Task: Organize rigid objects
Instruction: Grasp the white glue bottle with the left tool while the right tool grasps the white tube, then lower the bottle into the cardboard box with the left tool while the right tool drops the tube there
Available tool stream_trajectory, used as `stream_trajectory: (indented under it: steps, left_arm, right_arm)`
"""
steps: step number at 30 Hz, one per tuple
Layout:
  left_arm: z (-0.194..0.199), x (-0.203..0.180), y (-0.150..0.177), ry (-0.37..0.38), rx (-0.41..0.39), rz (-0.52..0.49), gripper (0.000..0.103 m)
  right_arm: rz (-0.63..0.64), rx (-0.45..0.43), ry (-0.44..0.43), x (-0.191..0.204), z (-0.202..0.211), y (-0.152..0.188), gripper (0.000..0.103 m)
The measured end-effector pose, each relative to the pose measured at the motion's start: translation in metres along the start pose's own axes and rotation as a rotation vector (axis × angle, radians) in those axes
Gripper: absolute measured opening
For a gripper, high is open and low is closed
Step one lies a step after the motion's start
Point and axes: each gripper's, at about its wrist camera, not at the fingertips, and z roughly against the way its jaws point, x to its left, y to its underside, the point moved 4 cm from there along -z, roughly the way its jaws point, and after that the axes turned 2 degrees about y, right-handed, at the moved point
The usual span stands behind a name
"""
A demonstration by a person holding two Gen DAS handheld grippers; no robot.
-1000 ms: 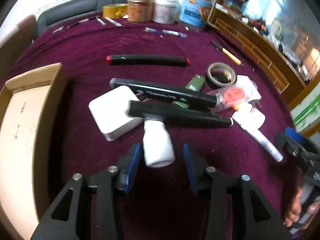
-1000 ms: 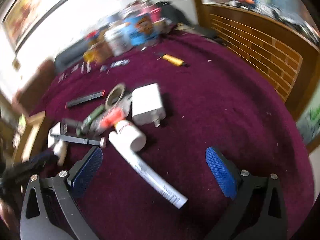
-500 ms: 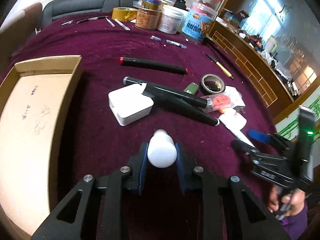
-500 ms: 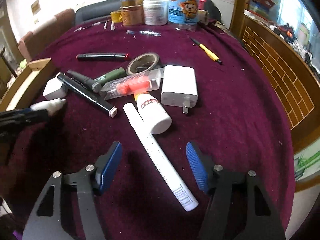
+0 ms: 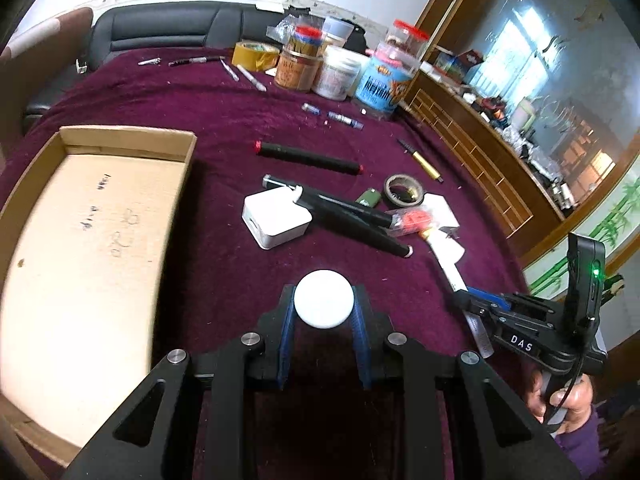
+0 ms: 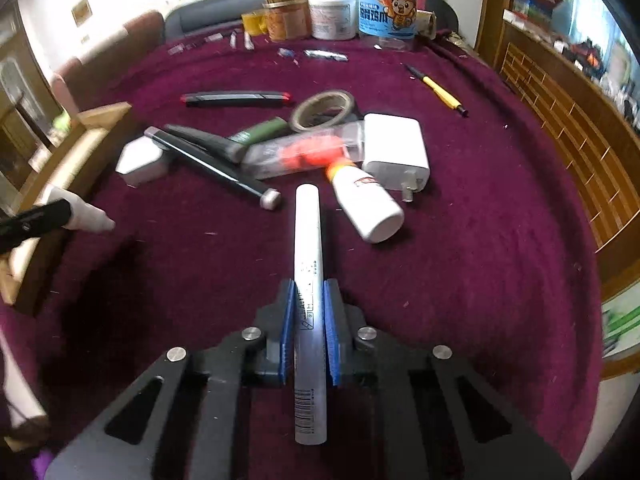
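Note:
My left gripper [image 5: 323, 316] is shut on a small white bottle [image 5: 324, 298], held above the purple cloth; its round base faces the camera. The bottle's tip also shows in the right wrist view [image 6: 90, 216]. My right gripper [image 6: 309, 312] is shut on a long white tube [image 6: 308, 264] that points forward between the blue pads. A cardboard box [image 5: 80, 240] lies open at the left. Loose items lie mid-table: a white charger [image 5: 276, 220], black markers [image 5: 352, 220], a white glue bottle [image 6: 366, 206], a white adapter [image 6: 396, 150], a tape roll [image 6: 324, 110].
Jars and tubs [image 5: 340, 68] stand at the far edge, with pens [image 5: 240, 72] near them. A black red-tipped marker [image 5: 308, 158] and a yellow pen [image 6: 440, 94] lie apart. A wooden ledge [image 6: 560, 128] borders the table on the right.
My left gripper has lifted the white bottle further up and back. My right gripper has closed on the long white tube, which lay loose between its open fingers before.

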Motion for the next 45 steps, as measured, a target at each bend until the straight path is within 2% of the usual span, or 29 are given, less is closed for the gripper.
stream_trajectory:
  steps: [5, 11, 14, 19, 23, 25, 31, 36, 39, 40, 45]
  left_arm:
    - [0.034, 0.023, -0.009, -0.011, -0.030, 0.023, 0.022]
    - [0.057, 0.070, -0.024, -0.072, -0.053, 0.091, 0.022]
    - [0.060, 0.090, -0.032, -0.120, -0.077, 0.095, 0.022]
    - [0.046, 0.122, -0.051, -0.156, -0.086, 0.118, 0.022]
    - [0.023, 0.145, -0.066, -0.155, -0.052, 0.144, 0.022]
    - [0.009, 0.155, -0.071, -0.160, -0.028, 0.153, 0.022]
    - [-0.019, 0.182, -0.077, -0.162, 0.016, 0.203, 0.022]
    - [-0.024, 0.191, -0.080, -0.145, 0.006, 0.230, 0.024]
    - [-0.028, 0.197, -0.081, -0.156, 0.017, 0.242, 0.029]
    - [-0.030, 0.198, -0.080, -0.150, 0.022, 0.249, 0.035]
    - [-0.034, 0.209, -0.077, -0.087, 0.033, 0.301, 0.041]
  right_arm:
    - [-0.026, -0.029, -0.139, 0.023, 0.018, -0.008, 0.012]
    - [0.003, -0.026, -0.291, 0.079, 0.023, -0.028, 0.012]
    - [0.008, -0.007, -0.373, 0.111, 0.019, -0.041, 0.012]
    - [-0.049, 0.060, -0.493, 0.161, -0.006, -0.073, 0.012]
    - [-0.093, 0.123, -0.497, 0.192, -0.041, -0.096, 0.012]
    - [-0.108, 0.143, -0.471, 0.207, -0.061, -0.107, 0.012]
    - [-0.160, 0.161, -0.426, 0.225, -0.095, -0.127, 0.012]
    - [-0.127, 0.161, -0.356, 0.241, -0.110, -0.134, 0.012]
    - [-0.120, 0.173, -0.330, 0.243, -0.119, -0.135, 0.012]
    - [-0.122, 0.176, -0.322, 0.243, -0.122, -0.134, 0.012]
    - [-0.096, 0.148, -0.258, 0.241, -0.125, -0.137, 0.013]
